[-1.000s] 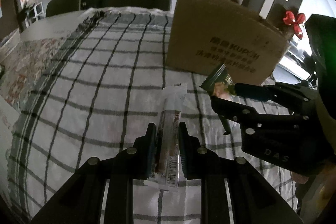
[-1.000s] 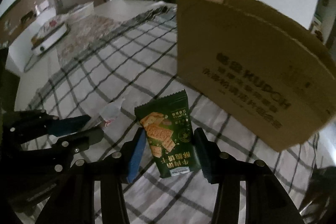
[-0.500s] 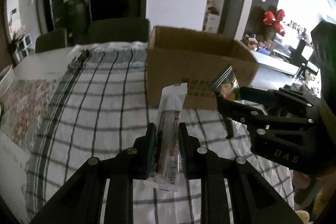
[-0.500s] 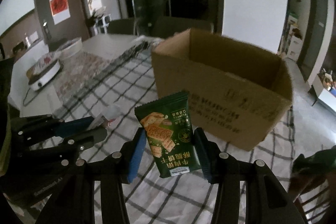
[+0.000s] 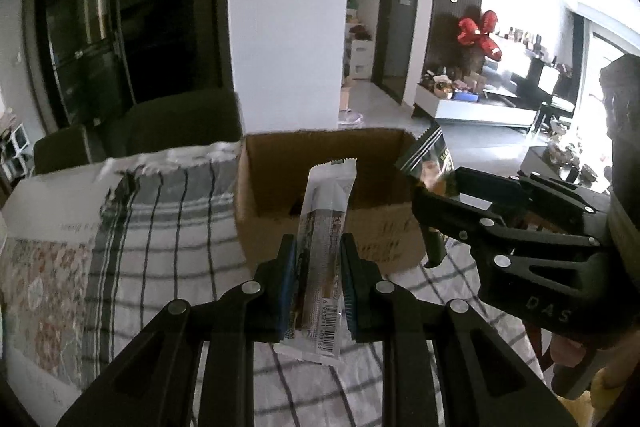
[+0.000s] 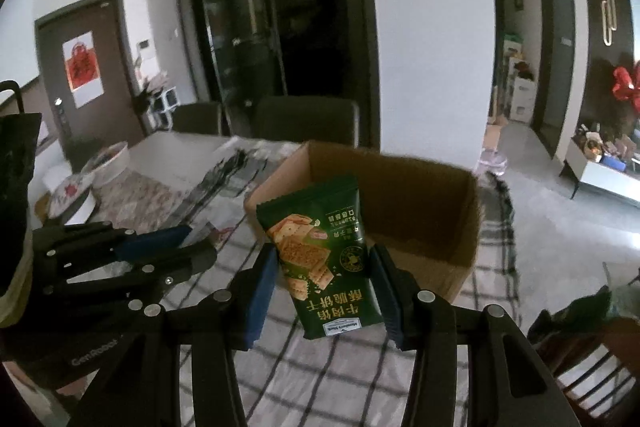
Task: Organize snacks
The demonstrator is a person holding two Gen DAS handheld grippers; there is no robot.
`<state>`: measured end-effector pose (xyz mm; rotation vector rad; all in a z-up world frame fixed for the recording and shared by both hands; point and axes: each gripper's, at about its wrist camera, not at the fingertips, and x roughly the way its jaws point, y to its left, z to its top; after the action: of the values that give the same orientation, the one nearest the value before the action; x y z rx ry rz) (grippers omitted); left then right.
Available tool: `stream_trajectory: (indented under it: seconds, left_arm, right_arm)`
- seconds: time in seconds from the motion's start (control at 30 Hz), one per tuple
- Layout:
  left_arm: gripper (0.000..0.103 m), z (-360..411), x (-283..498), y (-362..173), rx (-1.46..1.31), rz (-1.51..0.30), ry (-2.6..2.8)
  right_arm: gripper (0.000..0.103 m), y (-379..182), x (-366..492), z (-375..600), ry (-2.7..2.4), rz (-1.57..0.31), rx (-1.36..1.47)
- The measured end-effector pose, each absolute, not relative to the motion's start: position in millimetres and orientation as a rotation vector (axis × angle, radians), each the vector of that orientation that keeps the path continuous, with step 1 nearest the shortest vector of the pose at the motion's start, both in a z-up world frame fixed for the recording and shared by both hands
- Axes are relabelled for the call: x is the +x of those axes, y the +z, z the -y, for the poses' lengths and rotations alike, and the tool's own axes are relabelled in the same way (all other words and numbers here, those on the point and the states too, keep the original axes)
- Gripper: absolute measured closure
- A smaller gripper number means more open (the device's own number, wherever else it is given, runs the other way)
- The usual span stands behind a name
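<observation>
My left gripper (image 5: 319,259) is shut on a long clear-wrapped snack bar (image 5: 326,223) and holds it upright above the table, in front of an open cardboard box (image 5: 280,167). My right gripper (image 6: 324,267) is shut on a green cracker packet (image 6: 320,251) and holds it up just before the same box (image 6: 420,195). In the left wrist view the right gripper (image 5: 432,195) and its green packet (image 5: 430,155) are at the box's right corner. In the right wrist view the left gripper (image 6: 192,243) is low at the left.
The box stands on a black-and-white checked cloth (image 5: 160,227) over the table. Dark chairs (image 6: 304,119) stand at the far side. A patterned mat (image 5: 40,287) lies at the left. A lidded pot (image 6: 76,191) sits far left.
Both grippers have risen with their snacks and tilted up, so the box's open top and inside now show. Both stay shut on their packets.
</observation>
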<state>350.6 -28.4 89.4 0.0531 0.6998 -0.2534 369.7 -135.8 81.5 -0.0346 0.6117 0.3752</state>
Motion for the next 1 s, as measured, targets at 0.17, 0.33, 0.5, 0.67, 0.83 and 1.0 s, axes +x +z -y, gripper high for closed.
stream_trajectory:
  seconds: [0.17,0.33,0.5,0.67,0.83,1.0]
  left_arm:
    - [0.081,35.8,382.6,97.4,0.058,-0.698,-0.287]
    - [0.081,43.3,416.7,94.1,0.058,-0.716,-0.308]
    - [0.076,49.6,447.1,86.4,0.06,-0.723,-0.313]
    - [0.055,48.0,454.9,85.0,0.06,-0.694,-0.268]
    - [0.043,43.2,441.1,87.5,0.08,-0.662,-0.22]
    - [0.037,35.5,413.3,90.4,0.084,-0.641,-0.194]
  right_arm:
    - [0.055,90.5,396.8,142.4,0.336,-0.603,-0.03]
    - [0.055,88.9,421.9,146.7,0.298,-0.616,-0.023]
    - [0.055,76.9,448.9,151.9,0.282,-0.646,-0.011]
    - [0.052,65.1,461.5,156.4,0.234,-0.667,-0.014]
    - [0.043,63.1,457.3,157.8,0.201,-0.666,-0.04]
    - [0.034,68.1,431.2,160.8,0.168,-0.638,-0.033]
